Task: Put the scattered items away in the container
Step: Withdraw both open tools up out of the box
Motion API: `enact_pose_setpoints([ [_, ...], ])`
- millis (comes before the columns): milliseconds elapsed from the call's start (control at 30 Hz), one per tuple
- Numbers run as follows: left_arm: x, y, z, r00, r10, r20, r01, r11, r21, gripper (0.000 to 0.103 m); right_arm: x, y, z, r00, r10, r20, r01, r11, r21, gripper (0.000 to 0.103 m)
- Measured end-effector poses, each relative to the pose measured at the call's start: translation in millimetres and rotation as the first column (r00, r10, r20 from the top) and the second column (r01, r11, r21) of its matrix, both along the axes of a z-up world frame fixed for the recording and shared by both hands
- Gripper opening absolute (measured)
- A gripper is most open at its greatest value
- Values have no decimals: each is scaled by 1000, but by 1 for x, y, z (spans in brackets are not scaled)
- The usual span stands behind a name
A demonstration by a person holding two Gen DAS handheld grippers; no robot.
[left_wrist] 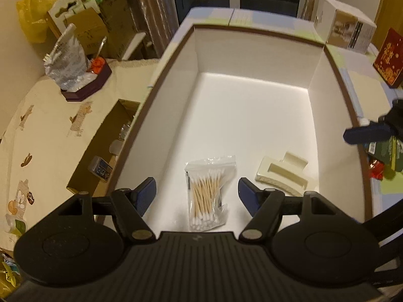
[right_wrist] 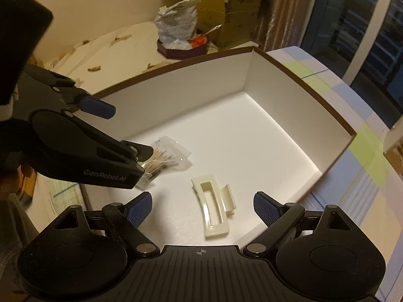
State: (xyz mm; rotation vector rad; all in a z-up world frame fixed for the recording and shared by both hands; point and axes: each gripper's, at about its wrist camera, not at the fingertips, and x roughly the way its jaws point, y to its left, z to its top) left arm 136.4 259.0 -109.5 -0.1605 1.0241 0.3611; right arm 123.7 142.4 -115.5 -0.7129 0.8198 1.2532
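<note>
A pastel-checked table [left_wrist: 362, 100] bearing the brown-rimmed white box [left_wrist: 252, 105], a white carton [left_wrist: 345, 29], a red box [left_wrist: 389, 60].

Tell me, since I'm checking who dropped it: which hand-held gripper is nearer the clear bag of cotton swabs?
Left. The left hand-held gripper hangs open directly over the clear bag of cotton swabs; the right hand-held gripper hovers open over the cream plastic hair claw clip beside it.

1 box [left_wrist: 252, 115], 1 swab pack [left_wrist: 210, 191], 1 hair clip [left_wrist: 284, 176], 2 claws [left_wrist: 196, 192] [right_wrist: 202, 207]
</note>
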Motion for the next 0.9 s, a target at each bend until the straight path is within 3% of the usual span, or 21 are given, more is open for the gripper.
enact_pose_setpoints([
  [433,-36,-25,32,999,28,31,-28,1000,3,72,-18,-49,43,997,-71,-29,74,990,119,93],
  [900,-69,-79,73,995,-53,85,50,998,34,76,-50,-125,89,987,-154,-41,159,962,224,93],
])
